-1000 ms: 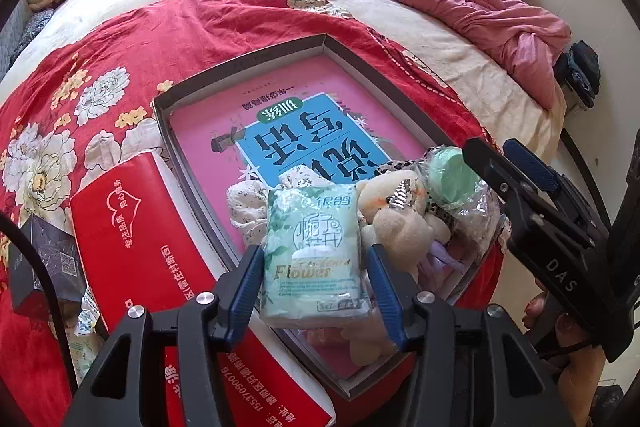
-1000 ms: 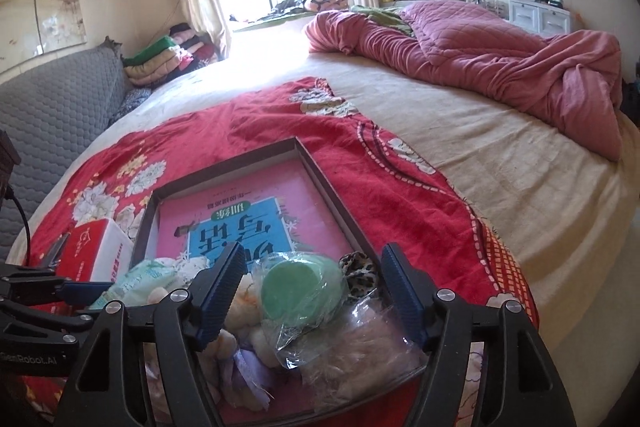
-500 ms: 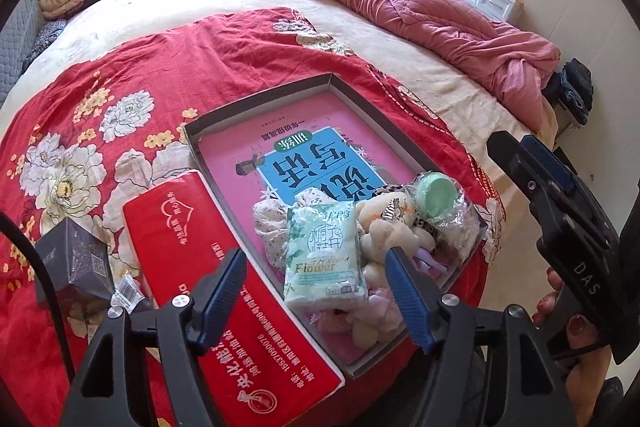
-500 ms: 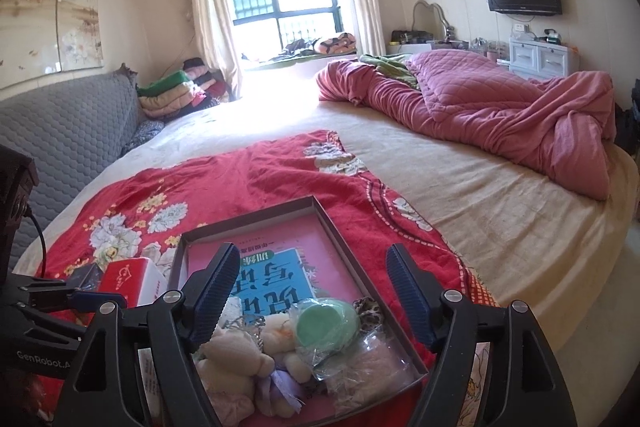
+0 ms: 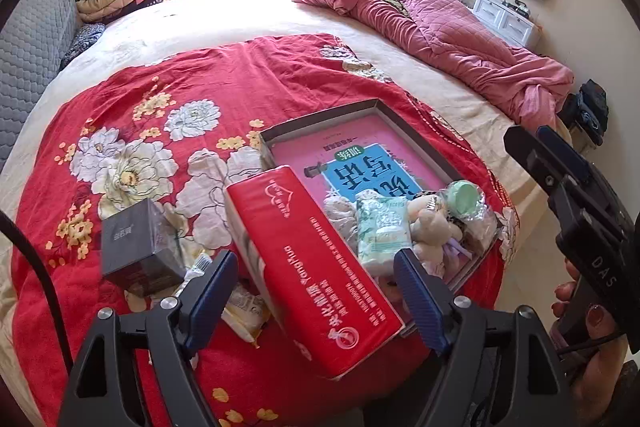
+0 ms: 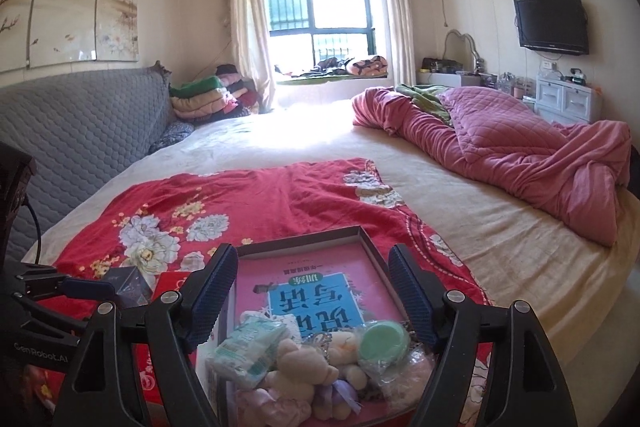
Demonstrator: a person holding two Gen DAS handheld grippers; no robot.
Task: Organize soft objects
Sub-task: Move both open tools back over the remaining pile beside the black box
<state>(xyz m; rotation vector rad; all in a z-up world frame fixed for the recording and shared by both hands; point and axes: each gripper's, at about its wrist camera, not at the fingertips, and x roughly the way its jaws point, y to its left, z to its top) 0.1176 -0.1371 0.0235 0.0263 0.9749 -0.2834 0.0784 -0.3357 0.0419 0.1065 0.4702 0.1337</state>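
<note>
Left gripper [image 5: 316, 291] jaws opening, holding nothing, above red pack [image 5: 308, 267]. Right gripper [image 6: 312, 291] wide apart, empty, over tray [image 6: 370, 243] with tissue pack [image 6: 248, 347], plush toys [image 6: 304, 367].

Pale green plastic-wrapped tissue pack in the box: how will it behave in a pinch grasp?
The pale green plastic-wrapped tissue pack looks puffy, so it probably squashes and weighs little. Its glossy film may slip. It leans on the beige plush bear, so lifting may nudge that.

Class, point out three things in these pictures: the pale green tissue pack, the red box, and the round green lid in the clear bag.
Pale green tissue pack [image 5: 383, 227], left wrist view, printed front.
Red box [image 5: 316, 267], left wrist view, top face.
Round green lid [image 6: 383, 342], right wrist view, flat top.
</note>
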